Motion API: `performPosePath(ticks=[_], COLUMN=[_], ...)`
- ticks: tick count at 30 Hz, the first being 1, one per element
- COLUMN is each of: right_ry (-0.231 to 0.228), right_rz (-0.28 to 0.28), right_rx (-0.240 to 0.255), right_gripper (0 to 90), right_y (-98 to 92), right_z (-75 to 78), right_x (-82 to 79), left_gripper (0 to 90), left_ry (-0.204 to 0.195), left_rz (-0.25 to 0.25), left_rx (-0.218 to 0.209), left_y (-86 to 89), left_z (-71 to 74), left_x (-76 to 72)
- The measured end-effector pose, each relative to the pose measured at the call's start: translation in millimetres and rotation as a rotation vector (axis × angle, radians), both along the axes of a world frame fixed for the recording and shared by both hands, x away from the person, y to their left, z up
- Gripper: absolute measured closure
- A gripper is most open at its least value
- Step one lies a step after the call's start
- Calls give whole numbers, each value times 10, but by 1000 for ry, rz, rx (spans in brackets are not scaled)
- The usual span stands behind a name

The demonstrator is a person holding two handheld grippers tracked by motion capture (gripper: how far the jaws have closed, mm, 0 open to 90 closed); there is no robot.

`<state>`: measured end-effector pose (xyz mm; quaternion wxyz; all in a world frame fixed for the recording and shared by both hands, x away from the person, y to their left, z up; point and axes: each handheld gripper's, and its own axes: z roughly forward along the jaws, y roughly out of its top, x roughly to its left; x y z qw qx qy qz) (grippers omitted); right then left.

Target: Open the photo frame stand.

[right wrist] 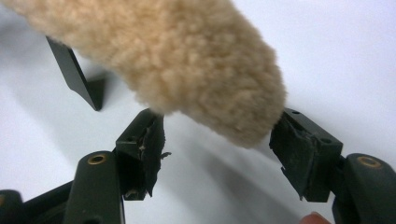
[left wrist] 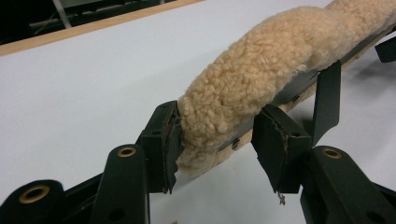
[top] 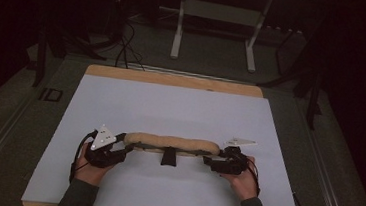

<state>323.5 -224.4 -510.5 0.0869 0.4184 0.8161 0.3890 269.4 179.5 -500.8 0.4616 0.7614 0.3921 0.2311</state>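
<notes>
A long tan fleece pad (top: 172,142) lies left to right across the white table sheet (top: 170,107), with a black strap tab (top: 168,157) hanging from its middle. My left gripper (top: 125,150) stands at the pad's left end. In the left gripper view the fleece pad (left wrist: 261,70) lies between the jaws of the left gripper (left wrist: 215,144): one pad brushes the fleece, the other stands just off it. My right gripper (top: 207,160) is at the right end. In its own view the right gripper (right wrist: 219,149) stands wide, the fleece pad (right wrist: 177,51) tip between and above its fingers.
The sheet covers a wooden table whose edge (top: 173,79) shows at the back. Behind it, on the dark floor, stand a white desk frame (top: 212,30) and some cables (top: 125,48). The black strap tab (left wrist: 327,98) rests on the sheet near the pad.
</notes>
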Motion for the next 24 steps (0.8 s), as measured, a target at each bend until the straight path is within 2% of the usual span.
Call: performPosePath(ticks=[5,13,16,21,24], right_ry=[-13,-29,-22,-15,-4], right_rz=[-33,-45,-41,-45,-28], right_rx=[7,4,4,40,60], right_gripper=[362,384,400,370,372], right_y=[-62,-62,-66,-97,-110], right_z=[17,-4,-5,29,45], right_x=[-17,-19,-13,-19,-21], left_gripper=[516,511,511,505,504], left_ry=[10,3,5,3,0], left_rz=[-1,-3,-7,-6,-14], left_rx=[-15,3,-5,-20,-26], left_y=[16,13,21,42,55], left_z=[-1,1,3,14,22], left_x=[0,-2,2,-3,-6])
